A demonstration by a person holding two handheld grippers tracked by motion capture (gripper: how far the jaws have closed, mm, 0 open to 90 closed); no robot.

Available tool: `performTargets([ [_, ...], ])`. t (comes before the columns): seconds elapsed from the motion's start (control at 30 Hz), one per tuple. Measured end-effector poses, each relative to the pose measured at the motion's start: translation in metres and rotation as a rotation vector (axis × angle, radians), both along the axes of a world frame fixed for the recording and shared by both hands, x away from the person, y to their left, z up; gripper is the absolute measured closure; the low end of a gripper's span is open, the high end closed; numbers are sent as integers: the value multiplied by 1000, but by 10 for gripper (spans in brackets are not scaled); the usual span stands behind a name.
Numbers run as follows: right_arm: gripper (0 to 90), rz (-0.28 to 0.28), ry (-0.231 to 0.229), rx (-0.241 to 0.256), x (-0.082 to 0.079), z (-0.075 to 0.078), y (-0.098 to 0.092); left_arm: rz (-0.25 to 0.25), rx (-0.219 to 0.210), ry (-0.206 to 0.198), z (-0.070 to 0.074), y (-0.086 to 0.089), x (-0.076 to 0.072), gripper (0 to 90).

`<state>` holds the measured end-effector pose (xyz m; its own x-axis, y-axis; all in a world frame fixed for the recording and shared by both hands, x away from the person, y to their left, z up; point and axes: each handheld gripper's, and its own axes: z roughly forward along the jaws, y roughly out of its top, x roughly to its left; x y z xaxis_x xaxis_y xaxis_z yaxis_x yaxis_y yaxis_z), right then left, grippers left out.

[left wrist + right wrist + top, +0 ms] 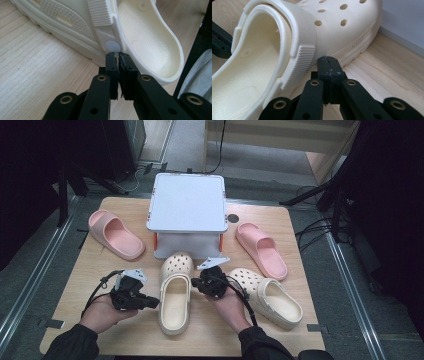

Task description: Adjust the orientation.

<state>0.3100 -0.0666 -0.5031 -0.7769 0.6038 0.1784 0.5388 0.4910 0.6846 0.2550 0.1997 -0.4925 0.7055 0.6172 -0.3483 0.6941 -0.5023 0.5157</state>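
High view: cream perforated foam clog [175,297] at surface centre, my left gripper [146,301] and right gripper [206,281] flanking it.
Left gripper view: jaws pressed together beside strap rivet [111,46].
Right gripper view: jaws pressed together, empty, at sole edge. Best push evenly from both sides.

Closed fingers [329,65] against cream clog [332,30] sidewall, wooden table [387,75].

Lab: tripods [325,195], cables [312,227], rails [40,265]
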Motion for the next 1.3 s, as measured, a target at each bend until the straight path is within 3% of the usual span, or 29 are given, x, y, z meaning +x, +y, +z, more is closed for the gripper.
performTargets([
  [0.03, 900, 0, 0, 0, 0, 0, 0, 4, 2, 2, 0, 2, 1, 845],
  [0.17, 870, 15, -4, 16, 1, 2, -4, 56, -55, -3, 7, 13, 4, 821],
  [0.23, 826, 40, -2, 57, 2, 8, -10, 77, -74, -19, 13, 20, 4, 786],
  [0.4, 780, 65, -11, 63, -2, 15, -17, 84, -57, -43, 17, 21, 5, 689],
  [0.47, 738, 76, 3, 71, -5, 19, -23, 72, -54, -83, 21, 19, 4, 627],
  [0.67, 643, 97, 2, 83, -18, 30, -38, 76, -33, -62, 21, 17, 9, 503],
  [0.77, 601, 104, 0, 77, -24, 35, -48, 69, -38, -56, 21, 17, 15, 490],
  [0.97, 609, 105, -16, 49, -32, 42, -65, 77, -55, -56, 24, 16, 24, 468],
  [1.1, 609, 94, -7, 56, -35, 44, -77, 64, -43, -66, 26, 16, 30, 479],
  [1.3, 607, 65, 16, 51, -41, 47, -97, 39, -58, -79, 28, 12, 36, 469],
])
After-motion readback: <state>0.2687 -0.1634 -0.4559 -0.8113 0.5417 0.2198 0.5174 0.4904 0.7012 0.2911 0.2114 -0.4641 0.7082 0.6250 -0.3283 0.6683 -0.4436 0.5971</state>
